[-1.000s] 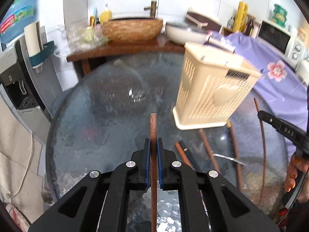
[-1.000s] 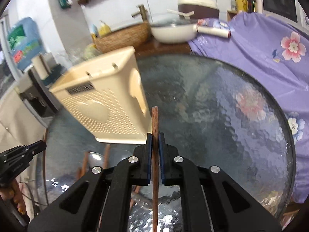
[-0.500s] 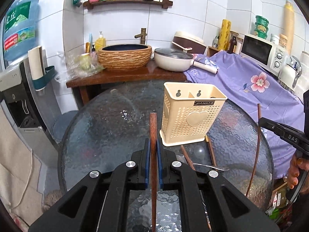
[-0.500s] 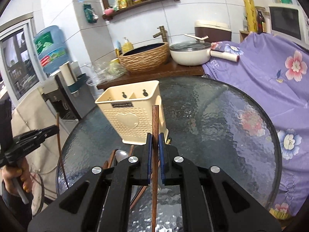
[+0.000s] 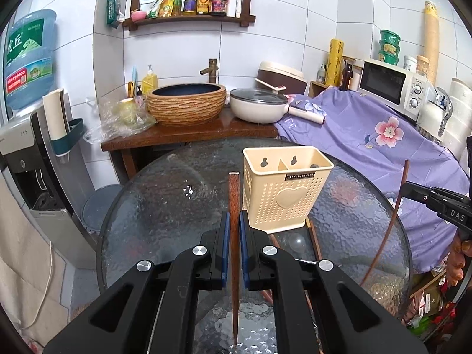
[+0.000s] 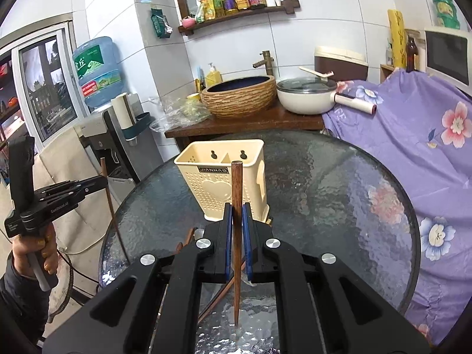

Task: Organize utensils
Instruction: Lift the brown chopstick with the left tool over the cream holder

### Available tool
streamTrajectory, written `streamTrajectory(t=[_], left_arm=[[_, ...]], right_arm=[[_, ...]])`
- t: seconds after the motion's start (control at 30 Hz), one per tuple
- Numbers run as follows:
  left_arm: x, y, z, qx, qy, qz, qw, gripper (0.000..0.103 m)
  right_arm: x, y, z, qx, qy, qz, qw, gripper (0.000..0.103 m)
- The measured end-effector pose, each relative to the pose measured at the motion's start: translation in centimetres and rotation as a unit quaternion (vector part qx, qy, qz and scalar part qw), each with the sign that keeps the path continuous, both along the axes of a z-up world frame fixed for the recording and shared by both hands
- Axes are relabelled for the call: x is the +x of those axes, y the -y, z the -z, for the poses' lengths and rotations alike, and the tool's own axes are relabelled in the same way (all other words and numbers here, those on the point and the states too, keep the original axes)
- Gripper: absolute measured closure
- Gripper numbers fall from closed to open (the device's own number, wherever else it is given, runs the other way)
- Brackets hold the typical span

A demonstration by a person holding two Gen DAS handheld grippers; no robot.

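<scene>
Wooden chopsticks, one clenched in the left gripper (image 5: 233, 236) and one in the right gripper (image 6: 237, 230), stand upright before the cream holder (image 5: 284, 191). Risk: each thin stick may pivot between the pads and miss the holder's compartment.

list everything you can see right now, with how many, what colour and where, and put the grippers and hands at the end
table: one, round dark glass, centre.
utensil holder: one, cream plastic, upright on the table.
loose utensils: several brown sticks and a spoon, on the table by the holder; count unclear.
sink bowl: one, tan with a dark inside, on the wooden counter.
pan: one, white with a lid, beside the bowl.
cloth: one, purple with flowers, right.
microwave: one, white, far right.
water bottle: one, blue, left.
left gripper: black, shut on a brown chopstick.
right gripper: black, shut on another brown chopstick.
hands: two, on the gripper handles.
</scene>
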State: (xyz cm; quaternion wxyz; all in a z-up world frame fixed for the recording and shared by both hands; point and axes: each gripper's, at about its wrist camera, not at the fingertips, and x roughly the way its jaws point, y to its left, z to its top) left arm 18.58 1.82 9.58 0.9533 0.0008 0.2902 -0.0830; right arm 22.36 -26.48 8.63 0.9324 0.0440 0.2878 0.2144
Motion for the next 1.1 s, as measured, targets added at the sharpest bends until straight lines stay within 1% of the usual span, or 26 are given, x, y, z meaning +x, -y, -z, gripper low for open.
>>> streamTrajectory(t=[0.13, 0.3, 0.37, 0.6, 0.73, 0.8, 0.87, 0.93, 1.0, 1.1], left_arm=[[0.2, -0.2, -1.1, -0.013, 0.006, 0.004, 0.9999, 0.096], [0.3, -0.2, -3.9, -0.024, 0.030, 0.009, 0.9992, 0.096], [0.3, 0.2, -5.4, -0.026, 0.042, 0.011, 0.9987, 0.097], [2.0, 1.4, -10.7, -0.039, 0.076, 0.012, 0.9963, 0.096], [3.6, 2.1, -13.9, -0.050, 0.098, 0.005, 0.9940, 0.096], [4.5, 2.3, -15.0, -0.057, 0.101, 0.002, 0.9933, 0.096], [5.4, 2.5, -16.1, -0.062, 0.112, -0.010, 0.9917, 0.096], [6.7, 2.7, -16.5, -0.069, 0.118, -0.021, 0.9903, 0.096], [7.8, 3.0, -16.1, -0.071, 0.121, -0.029, 0.9897, 0.096], [9.2, 3.6, -14.4, -0.074, 0.115, -0.035, 0.9900, 0.096]], right_arm=[[0.3, -0.4, -1.0, -0.008, 0.007, -0.004, 1.000, 0.096], [0.7, -0.9, -3.8, -0.011, 0.027, -0.010, 1.000, 0.096], [1.0, -1.2, -5.2, -0.015, 0.037, -0.011, 0.999, 0.096], [3.6, -2.2, -10.1, -0.016, 0.048, -0.002, 0.999, 0.096], [5.1, -2.7, -13.5, -0.004, 0.068, 0.010, 0.998, 0.096], [5.8, -2.9, -15.2, 0.003, 0.080, 0.015, 0.997, 0.096], [6.3, -3.3, -16.5, 0.001, 0.097, 0.022, 0.995, 0.096], [7.0, -3.7, -17.2, 0.003, 0.110, 0.027, 0.994, 0.096], [7.7, -4.2, -17.3, -0.001, 0.123, 0.034, 0.992, 0.096], [9.3, -4.8, -16.0, -0.003, 0.127, 0.047, 0.991, 0.095]])
